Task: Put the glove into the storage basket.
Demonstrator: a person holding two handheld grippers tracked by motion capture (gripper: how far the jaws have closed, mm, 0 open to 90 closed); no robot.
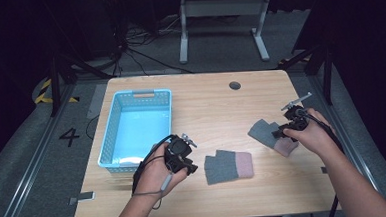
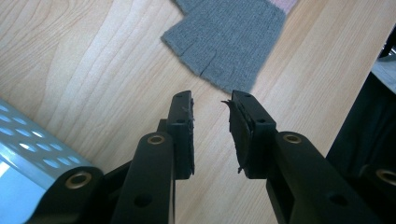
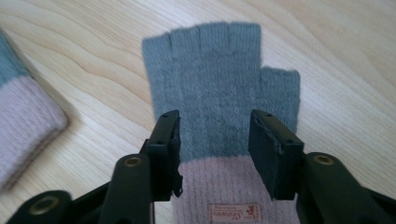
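Little of the work appears to be done, judging from the layout: both fingerless gloves lie flat on the worktop (image 1: 205,100) and the blue basket (image 1: 113,135) at the left is seen to hold nothing. Nearest, the left hand-held gripper (image 1: 184,161) is held just above the wood with its jaws parted by a narrow gap and nothing between them; in the left gripper view the finger end of the near glove (image 1: 228,166) lies just ahead of the jaw tips. That glove's long axis runs left to right, its grey finger stubs pointed left toward the left hand-held gripper and its pink cuff at the right. Farther and to the right, the right hand-held gripper (image 1: 284,130) is set over the far glove (image 3: 219,121), jaws wide apart and straddling the knit where grey meets pink, not yet closed on it. The far glove lies on a slant, fingers pointed far-left and its cuff near-right under the hand. Gripping, lifting and presumably moving both gloves to the basket are judged to remain.
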